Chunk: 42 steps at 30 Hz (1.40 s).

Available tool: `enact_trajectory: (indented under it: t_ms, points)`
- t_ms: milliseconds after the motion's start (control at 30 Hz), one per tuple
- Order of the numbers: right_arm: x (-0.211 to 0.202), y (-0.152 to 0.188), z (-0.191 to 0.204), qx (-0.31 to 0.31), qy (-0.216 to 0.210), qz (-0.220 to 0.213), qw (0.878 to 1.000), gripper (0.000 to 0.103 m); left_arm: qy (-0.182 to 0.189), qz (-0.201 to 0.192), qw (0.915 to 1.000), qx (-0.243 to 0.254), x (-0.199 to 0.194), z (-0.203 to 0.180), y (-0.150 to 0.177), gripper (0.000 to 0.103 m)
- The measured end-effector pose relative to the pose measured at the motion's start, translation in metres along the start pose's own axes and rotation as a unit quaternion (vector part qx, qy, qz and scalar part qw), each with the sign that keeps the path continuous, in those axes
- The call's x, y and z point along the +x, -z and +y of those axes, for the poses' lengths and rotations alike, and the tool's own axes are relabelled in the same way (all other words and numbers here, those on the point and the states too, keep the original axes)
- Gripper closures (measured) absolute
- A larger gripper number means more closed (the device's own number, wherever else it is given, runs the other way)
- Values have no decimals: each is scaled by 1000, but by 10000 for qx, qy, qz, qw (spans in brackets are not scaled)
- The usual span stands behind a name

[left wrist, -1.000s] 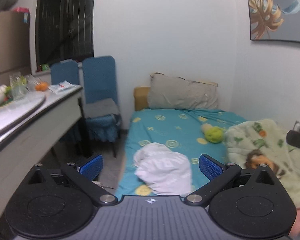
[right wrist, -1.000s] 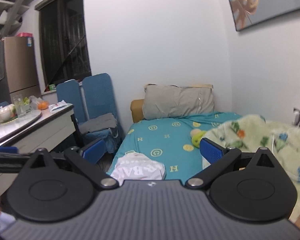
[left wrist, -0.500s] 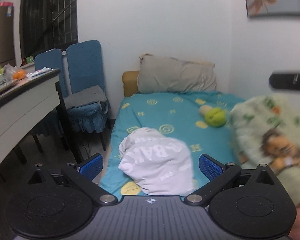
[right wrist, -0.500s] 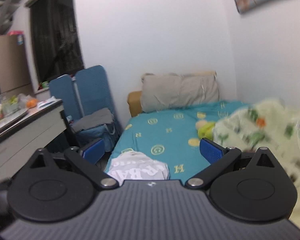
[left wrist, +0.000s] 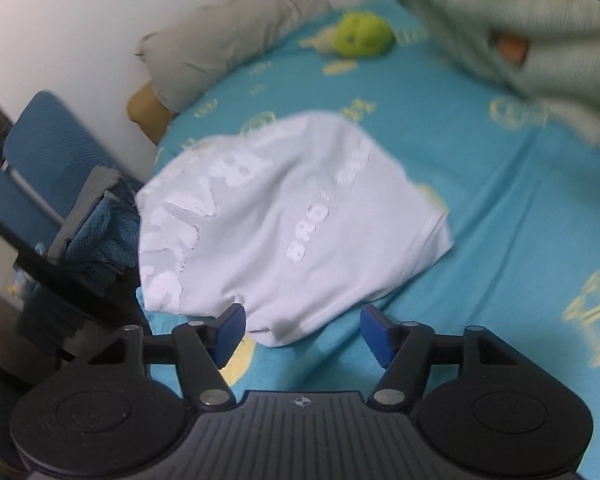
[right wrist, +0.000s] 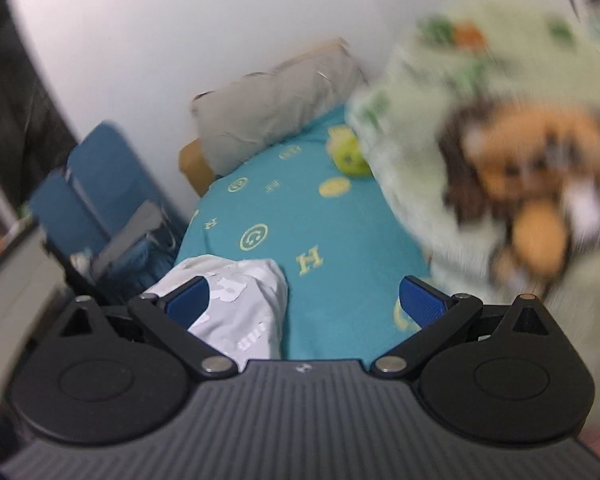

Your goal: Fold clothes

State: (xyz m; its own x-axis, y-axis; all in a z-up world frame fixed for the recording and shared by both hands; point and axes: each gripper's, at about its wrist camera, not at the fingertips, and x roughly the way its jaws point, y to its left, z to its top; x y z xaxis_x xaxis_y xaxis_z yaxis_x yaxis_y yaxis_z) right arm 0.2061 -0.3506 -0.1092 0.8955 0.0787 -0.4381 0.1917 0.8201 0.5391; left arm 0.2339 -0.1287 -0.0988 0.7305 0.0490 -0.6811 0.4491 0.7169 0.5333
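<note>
Hovering left gripper (left wrist: 300,330) spread, over shirt (left wrist: 284,220)

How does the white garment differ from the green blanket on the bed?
The white garment is plain white with pale lettering; the green blanket is light green with cartoon animal prints. The garment lies near the bed's chair-side edge; the blanket is heaped along the opposite side. Both rest unfolded on the teal sheet.

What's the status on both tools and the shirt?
Left tool open, empty. Right tool open, empty. White shirt crumpled on bed. Nothing blocking.
</note>
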Motion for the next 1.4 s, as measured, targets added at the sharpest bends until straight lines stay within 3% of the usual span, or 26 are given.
enact_trajectory:
  t_ms: [100, 200, 333, 367, 400, 500, 600, 767, 933, 1100, 1200, 1333, 1400]
  points:
    - [22, 6, -4, 265, -101, 66, 9996, 0, -197, 149, 9986, 458, 21, -2, 1, 37]
    - [36, 11, 4, 33, -125, 105, 9999, 0, -224, 175, 9988, 389, 35, 3, 5, 39]
    - [46, 15, 3, -83, -209, 195, 9996, 0, -150, -222, 9988, -399, 28, 25, 11, 82]
    - [46, 14, 1, -113, -179, 171, 9996, 0, -109, -397, 9972, -619, 22, 31, 14, 91]
    - [45, 13, -1, -157, -154, 134, 9997, 0, -90, -577, 9942, -904, 14, 39, 16, 93]
    - [41, 9, -9, -245, -125, 56, 9996, 0, 10, -1127, 9794, -1675, -18, 60, 25, 99]
    - [37, 12, -9, -454, -178, 173, 9987, 0, 161, -1676, 9579, -2325, -54, 81, 33, 100]
    - [29, 22, 5, -905, -235, 329, 9951, 0, 487, -2314, 9306, -2793, -112, 105, 51, 101]
    - [16, 40, 36, -1469, -365, 495, 9872, 0, 814, -2919, 8974, -3205, -171, 128, 69, 101]
    - [18, 80, 71, -1813, -769, 1220, 9728, 0, 979, -2951, 8824, -3532, -174, 141, 92, 101]
    - [24, 105, 93, -1941, -994, 1662, 9617, 0, 1105, -2892, 8691, -3858, -164, 154, 107, 100]
    - [38, 137, 114, -1987, -1064, 1911, 9553, 0, 1166, -2830, 8547, -4193, -142, 174, 120, 100]
    - [48, 152, 123, -2059, -1119, 2043, 9504, 4, 1160, -2769, 8525, -4279, -129, 178, 122, 100]
